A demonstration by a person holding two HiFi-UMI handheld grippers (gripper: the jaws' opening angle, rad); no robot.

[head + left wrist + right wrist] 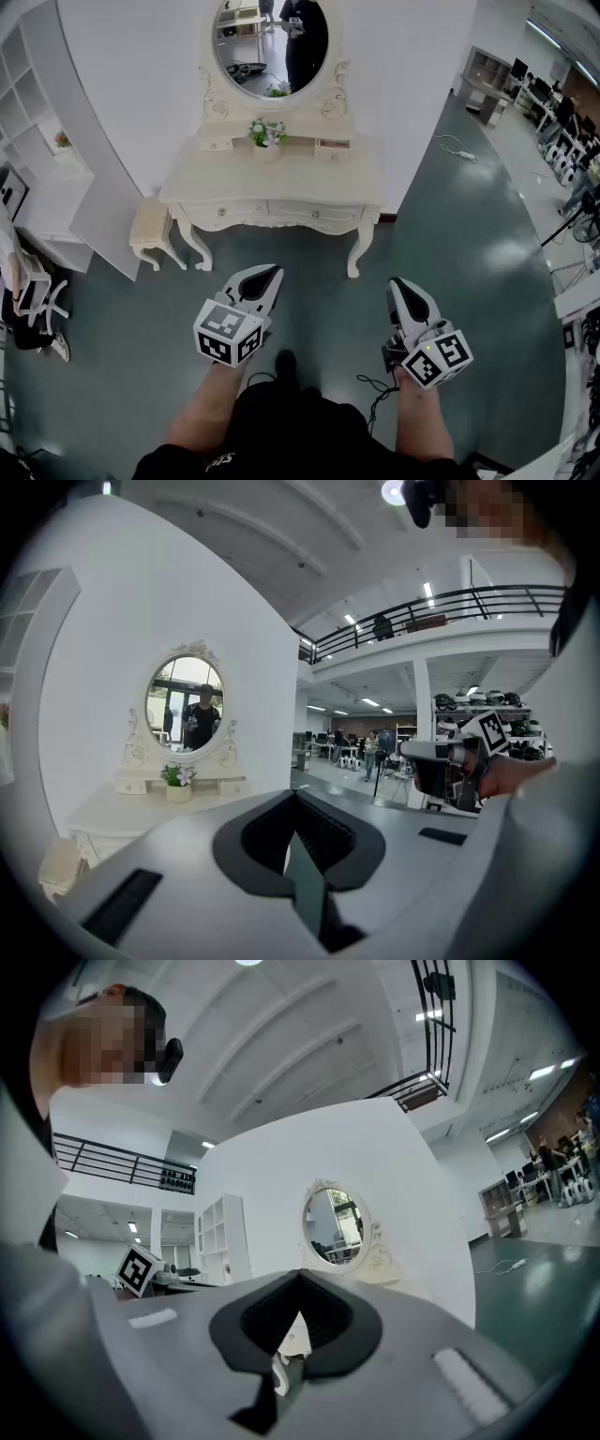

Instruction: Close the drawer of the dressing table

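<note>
The cream dressing table stands against the white wall, with an oval mirror and a small flower pot on top. Its two wide front drawers look flush with the frame. The small top drawer on the right shows a pinkish front; I cannot tell whether it is open. My left gripper and right gripper hover well short of the table, both shut and empty. The left gripper sees the table at its left. Beyond the right gripper is the mirror.
A cream stool stands at the table's left leg. White shelves and a chair are at the far left. A cable lies on the floor at the right, with desks beyond.
</note>
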